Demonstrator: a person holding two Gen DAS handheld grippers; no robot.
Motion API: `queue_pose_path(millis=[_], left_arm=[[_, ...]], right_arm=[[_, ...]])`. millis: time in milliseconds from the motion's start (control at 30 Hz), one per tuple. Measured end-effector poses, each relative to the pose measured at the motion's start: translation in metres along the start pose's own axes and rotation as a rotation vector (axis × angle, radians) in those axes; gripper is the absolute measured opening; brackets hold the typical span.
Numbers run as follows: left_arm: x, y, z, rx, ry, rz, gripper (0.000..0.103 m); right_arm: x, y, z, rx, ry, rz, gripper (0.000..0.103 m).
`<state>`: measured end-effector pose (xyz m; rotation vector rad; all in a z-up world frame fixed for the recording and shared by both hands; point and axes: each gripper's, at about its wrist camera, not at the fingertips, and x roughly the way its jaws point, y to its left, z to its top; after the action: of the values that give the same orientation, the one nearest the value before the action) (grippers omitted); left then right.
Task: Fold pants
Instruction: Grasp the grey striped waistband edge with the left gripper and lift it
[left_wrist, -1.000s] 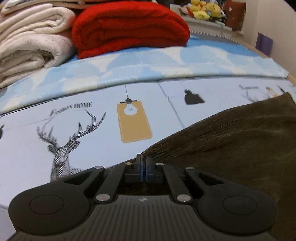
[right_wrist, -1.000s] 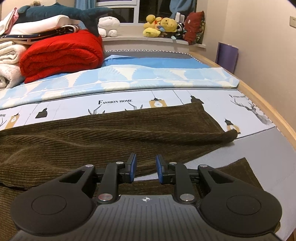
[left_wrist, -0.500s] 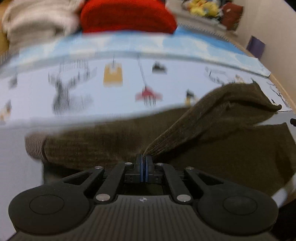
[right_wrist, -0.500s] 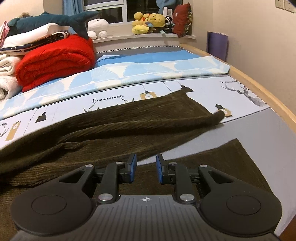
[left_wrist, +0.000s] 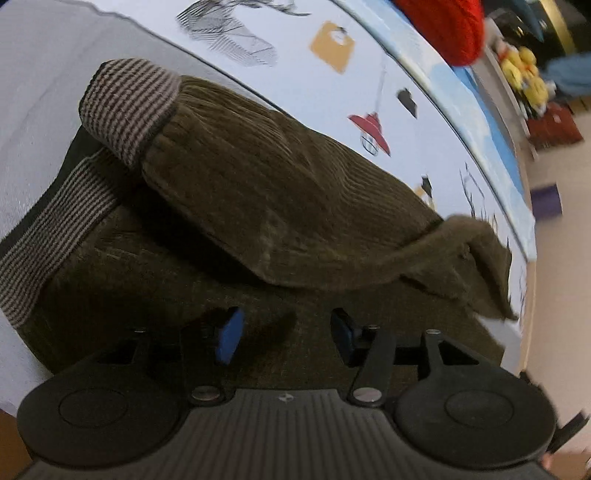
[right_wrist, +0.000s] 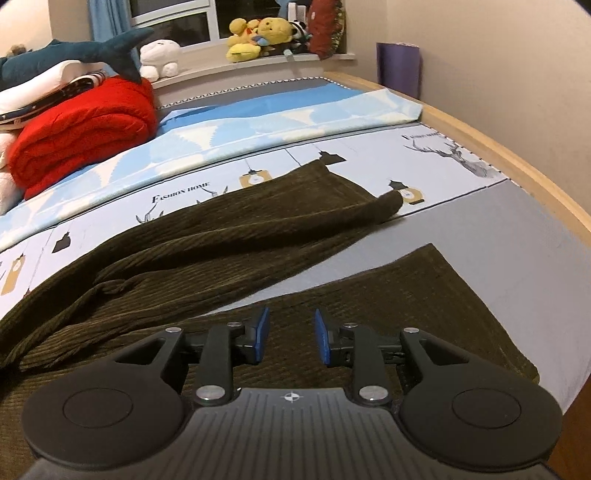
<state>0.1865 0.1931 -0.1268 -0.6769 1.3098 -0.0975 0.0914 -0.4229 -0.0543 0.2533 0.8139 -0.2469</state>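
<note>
Dark olive corduroy pants (left_wrist: 280, 206) lie on the bed. In the left wrist view the striped ribbed waistband (left_wrist: 125, 107) is at the upper left, with the top half folded over the lower half. My left gripper (left_wrist: 284, 338) is open and empty just above the lower layer. In the right wrist view the pants (right_wrist: 229, 243) spread out with two legs, the far leg (right_wrist: 332, 199) and the near leg (right_wrist: 424, 295). My right gripper (right_wrist: 290, 338) is open and empty over the near leg.
The printed bed sheet (right_wrist: 461, 155) lies under the pants. A folded red blanket (right_wrist: 81, 125) and white bedding sit at the far left. Plush toys (right_wrist: 258, 37) line the windowsill. A wooden bed edge (right_wrist: 517, 158) and a wall are on the right.
My left gripper has let go of the pants and opened, after pulling the fabric over the lower layer. The view has tilted. My right gripper has stayed open and moved slightly forward.
</note>
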Motion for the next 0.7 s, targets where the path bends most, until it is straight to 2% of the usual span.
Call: queue_pose_path(millis=[100, 267, 433, 533, 567, 600, 700], left_arm=[[0.002, 0.003, 0.007, -0.071, -0.013, -0.038, 0.074], [-0.007, 0.016, 0.024, -0.230, -0.125, -0.126, 0.078], [-0.011, 0.029, 0.035, -0.344, -0.191, -0.107, 0.076], [-0.005, 0.028, 0.038, -0.317, -0.160, -0.055, 0.056], [-0.003, 0.024, 0.038, -0.302, -0.159, -0.032, 0.032], [-0.003, 0.021, 0.038, -0.277, -0.170, -0.003, 0.020], [-0.008, 0.013, 0.035, -0.197, -0.214, 0.032, 0.016]], right_arm=[[0.003, 0.005, 0.000, -0.006, 0.007, 0.004, 0.029], [0.007, 0.015, 0.004, -0.034, 0.007, 0.019, 0.029], [0.010, 0.023, 0.006, -0.063, 0.001, 0.031, 0.029], [0.011, 0.025, 0.007, -0.065, 0.000, 0.034, 0.029], [0.012, 0.025, 0.008, -0.064, 0.002, 0.035, 0.029], [0.013, 0.025, 0.008, -0.062, 0.003, 0.036, 0.029], [0.014, 0.026, 0.009, -0.060, 0.004, 0.038, 0.029]])
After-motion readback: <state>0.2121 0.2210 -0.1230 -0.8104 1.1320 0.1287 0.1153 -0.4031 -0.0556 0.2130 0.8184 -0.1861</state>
